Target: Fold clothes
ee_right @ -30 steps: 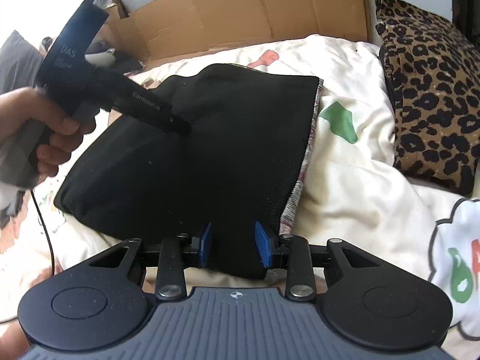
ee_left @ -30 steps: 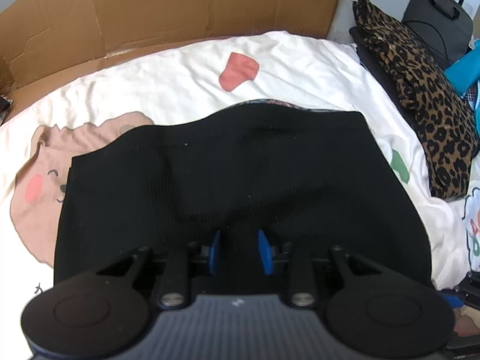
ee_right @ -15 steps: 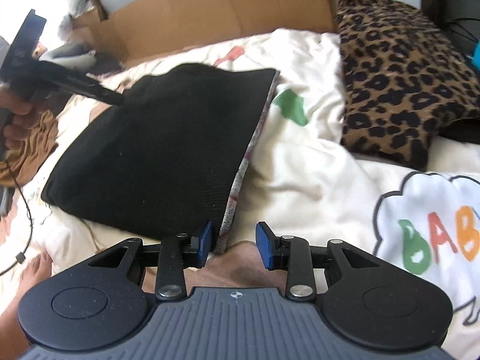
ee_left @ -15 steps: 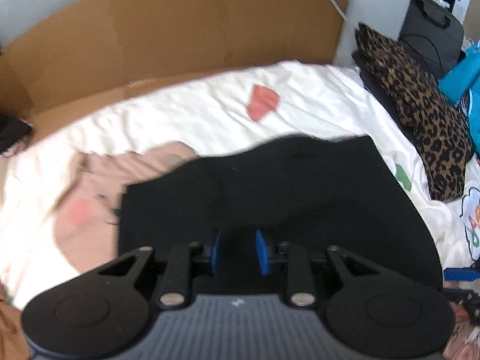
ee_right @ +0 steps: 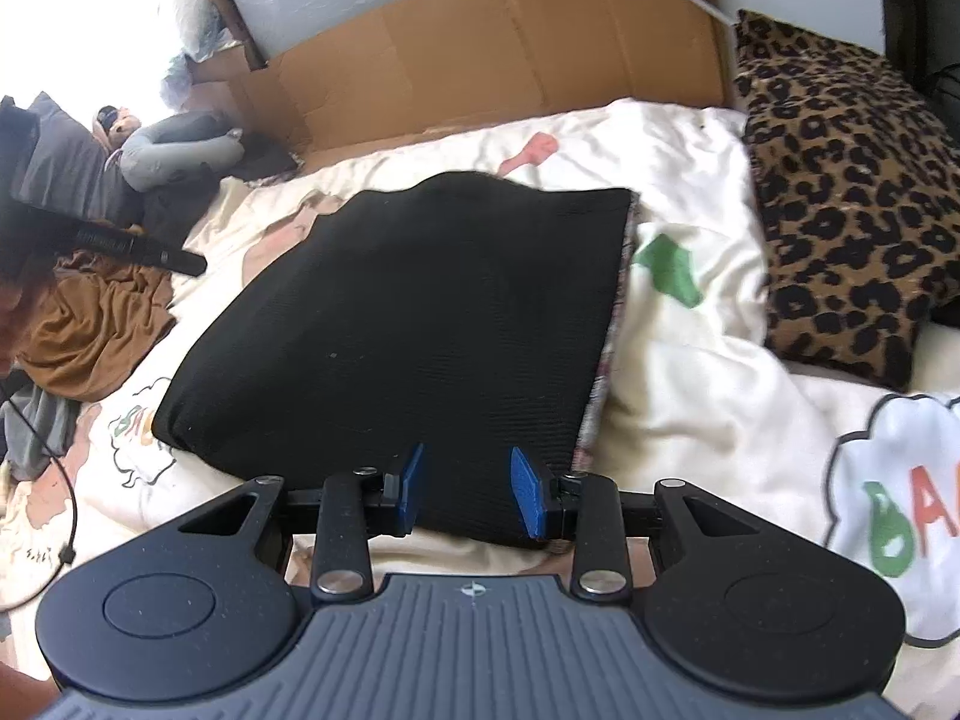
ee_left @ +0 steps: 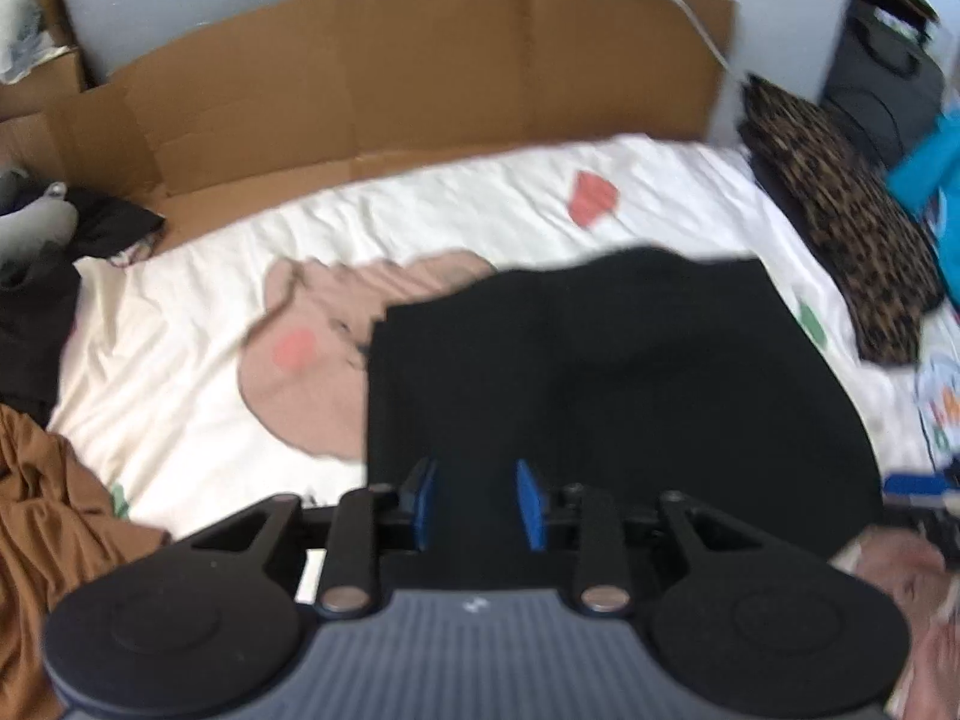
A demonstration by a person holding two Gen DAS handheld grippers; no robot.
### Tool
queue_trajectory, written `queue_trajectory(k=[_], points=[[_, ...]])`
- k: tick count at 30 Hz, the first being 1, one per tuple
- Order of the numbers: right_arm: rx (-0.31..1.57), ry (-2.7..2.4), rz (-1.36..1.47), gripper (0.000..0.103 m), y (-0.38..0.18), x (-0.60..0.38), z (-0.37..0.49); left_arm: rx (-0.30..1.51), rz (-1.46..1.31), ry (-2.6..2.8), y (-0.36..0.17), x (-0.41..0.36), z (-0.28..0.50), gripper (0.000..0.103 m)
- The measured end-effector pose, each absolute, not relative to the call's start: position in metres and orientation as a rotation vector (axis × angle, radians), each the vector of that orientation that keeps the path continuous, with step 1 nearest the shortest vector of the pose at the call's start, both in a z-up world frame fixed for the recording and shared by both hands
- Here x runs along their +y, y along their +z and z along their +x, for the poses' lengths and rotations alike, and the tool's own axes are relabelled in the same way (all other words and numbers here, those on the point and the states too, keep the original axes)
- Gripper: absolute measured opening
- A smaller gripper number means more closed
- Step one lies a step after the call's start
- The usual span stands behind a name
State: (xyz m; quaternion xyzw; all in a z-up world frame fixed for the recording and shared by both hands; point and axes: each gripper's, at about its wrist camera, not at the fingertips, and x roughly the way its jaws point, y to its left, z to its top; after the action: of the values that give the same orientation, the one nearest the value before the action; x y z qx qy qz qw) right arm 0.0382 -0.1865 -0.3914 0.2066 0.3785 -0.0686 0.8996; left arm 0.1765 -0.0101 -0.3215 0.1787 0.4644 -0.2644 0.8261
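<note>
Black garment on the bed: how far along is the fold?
Done: the black garment lies flat as a folded rectangle on the white bedding. In hand: nothing; the left gripper and right gripper are both open at its near edge. Left: the brown garment lies crumpled beside it, unfolded.

black garment (ee_right: 408,324): matt cloth, fine ribbed knit
bedsheet (ee_right: 690,372): soft white cloth, creased, printed shapes
cardboard (ee_left: 384,90): brown, dull, fold lines
pillow (ee_right: 840,210): leopard-print cloth, slightly fuzzy
brown garment (ee_right: 90,324): thin crumpled cloth, faint sheen
right gripper (ee_right: 468,489): matt black plastic, blue pads, metal pivot pins
</note>
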Motion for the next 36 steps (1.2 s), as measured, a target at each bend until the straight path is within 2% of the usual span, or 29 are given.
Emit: queue_trajectory(k=[9, 21, 36], points=[[0.862, -0.147, 0.42, 0.038, -0.411, -0.176, 0.05, 1.062, 0.346, -0.723, -0.35, -0.039, 0.132, 0.033], [0.865, -0.195, 0.477, 0.038, -0.418, -0.176, 0.052, 1.069, 0.532, -0.875, -0.368, -0.101, 0.097, 0.033], [0.861, -0.21, 0.497, 0.035, -0.423, -0.177, 0.05, 1.09, 0.666, -0.833, -0.389, -0.092, 0.094, 0.033]])
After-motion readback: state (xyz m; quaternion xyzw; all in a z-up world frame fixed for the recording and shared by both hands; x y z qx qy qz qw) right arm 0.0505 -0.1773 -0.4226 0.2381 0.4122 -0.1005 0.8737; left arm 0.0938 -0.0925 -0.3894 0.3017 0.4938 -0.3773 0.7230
